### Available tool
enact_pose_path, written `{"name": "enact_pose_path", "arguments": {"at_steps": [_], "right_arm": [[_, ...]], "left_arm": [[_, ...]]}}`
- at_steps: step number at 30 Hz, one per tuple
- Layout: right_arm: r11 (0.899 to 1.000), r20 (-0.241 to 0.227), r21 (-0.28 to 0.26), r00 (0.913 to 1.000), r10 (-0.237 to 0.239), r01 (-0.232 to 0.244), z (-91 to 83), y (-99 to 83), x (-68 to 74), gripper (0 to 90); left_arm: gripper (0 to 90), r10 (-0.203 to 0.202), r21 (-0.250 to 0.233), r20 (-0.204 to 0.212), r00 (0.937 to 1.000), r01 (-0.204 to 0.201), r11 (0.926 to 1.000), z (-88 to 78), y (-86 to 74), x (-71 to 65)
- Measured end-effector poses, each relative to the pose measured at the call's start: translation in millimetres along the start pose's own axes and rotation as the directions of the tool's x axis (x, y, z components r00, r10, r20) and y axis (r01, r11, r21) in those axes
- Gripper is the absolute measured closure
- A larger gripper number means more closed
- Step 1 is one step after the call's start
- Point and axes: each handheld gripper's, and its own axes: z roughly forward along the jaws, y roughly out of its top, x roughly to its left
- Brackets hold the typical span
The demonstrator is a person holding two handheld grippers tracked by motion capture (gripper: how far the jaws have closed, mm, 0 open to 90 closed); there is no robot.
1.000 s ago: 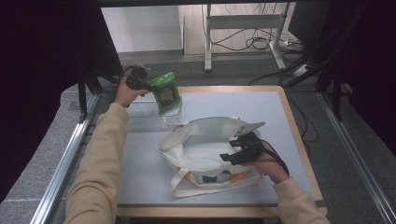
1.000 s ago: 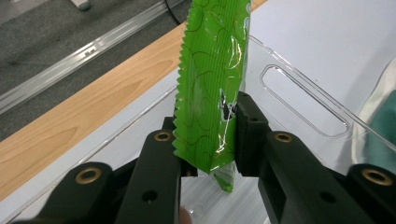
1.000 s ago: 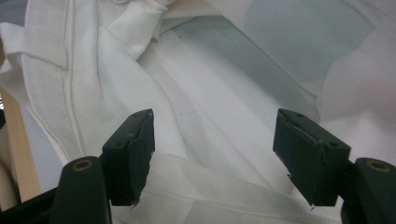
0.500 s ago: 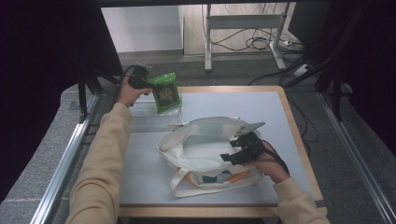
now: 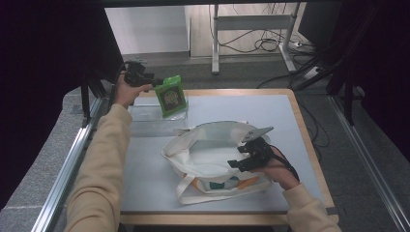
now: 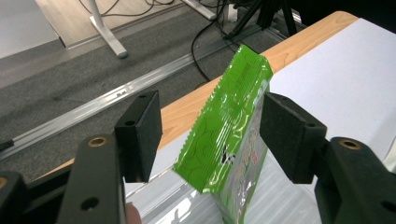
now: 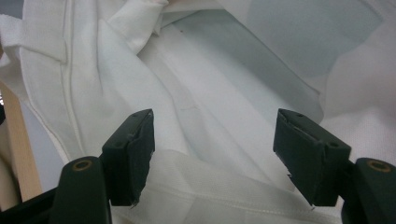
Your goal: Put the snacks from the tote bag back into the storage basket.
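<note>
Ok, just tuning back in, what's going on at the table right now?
A person works with a gripper in each hand. The left gripper is at the far left of the table, its fingers just opened around a green snack packet that stands in a clear tray; one finger is clearly off the packet. The right gripper, open, rests at the mouth of a white tote bag in the middle of the table.

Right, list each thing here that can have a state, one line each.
Green snack packet: upright in the clear tray, between the pads, not clamped.
Clear tray: flat on the table.
White tote bag: lying on the table, mouth open.
Left gripper: open, jaws just widened.
Right gripper: open, at the bag's mouth.
</note>
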Motion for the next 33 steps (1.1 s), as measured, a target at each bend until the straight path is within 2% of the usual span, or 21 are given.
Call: {"name": "enact_pose_path", "arguments": {"at_steps": [5,8,11,16,17,20,25,27,30,33], "right_arm": [[1.000,0.003,0.000,1.0000,0.000,0.000,-0.1,0.0,-0.4,29.0],[1.000,0.005,0.002,1.0000,0.004,-0.004,-0.1,-0.2,-0.5,29.1],[1.000,0.004,0.001,1.0000,-0.004,0.004,-0.1,0.0,0.3,29.0],[1.000,0.007,0.002,0.9999,-0.010,0.010,-0.3,0.8,2.5,29.1],[1.000,0.008,0.001,0.9999,-0.012,0.012,-0.3,1.0,2.8,29.1],[1.000,0.010,0.002,0.9999,-0.014,0.014,-0.2,1.6,4.0,29.1],[1.000,0.011,0.002,0.9997,-0.020,0.020,0.5,2.9,5.2,29.1],[1.000,0.011,0.003,0.9997,-0.021,0.021,0.5,3.2,5.4,29.1],[1.000,0.010,0.004,0.9997,-0.021,0.021,0.7,3.4,5.0,29.1],[1.000,0.010,0.004,0.9997,-0.022,0.022,0.8,3.1,4.2,29.0]], "left_arm": [[42.1,-0.001,0.007,0.030,0.9995,0.001,1.0000,-7.6,-0.8,-4.4],[44.9,-0.006,-0.005,0.035,0.9994,0.006,1.0000,-14.8,-2.1,-7.6],[49.5,-0.007,-0.019,0.022,0.9997,0.008,0.9998,-24.9,-5.6,-11.5],[67.4,-0.027,-0.010,-0.002,0.9996,0.027,0.9996,-41.1,-16.0,-17.9],[73.7,-0.032,-0.002,-0.002,0.9995,0.032,0.9995,-43.6,-18.4,-18.9],[84.0,-0.045,0.028,-0.002,0.9990,0.045,0.9986,-46.9,-25.4,-21.6],[89.6,-0.063,0.084,-0.032,0.9975,0.066,0.9943,-42.5,-34.2,-24.5],[89.9,-0.074,0.111,-0.043,0.9964,0.078,0.9908,-36.7,-36.9,-24.7],[90.0,-0.100,0.124,-0.052,0.9937,0.106,0.9866,-27.3,-38.5,-26.4],[90.0,-0.107,0.150,-0.072,0.9916,0.117,0.9818,-17.5,-39.0,-27.1]]}}
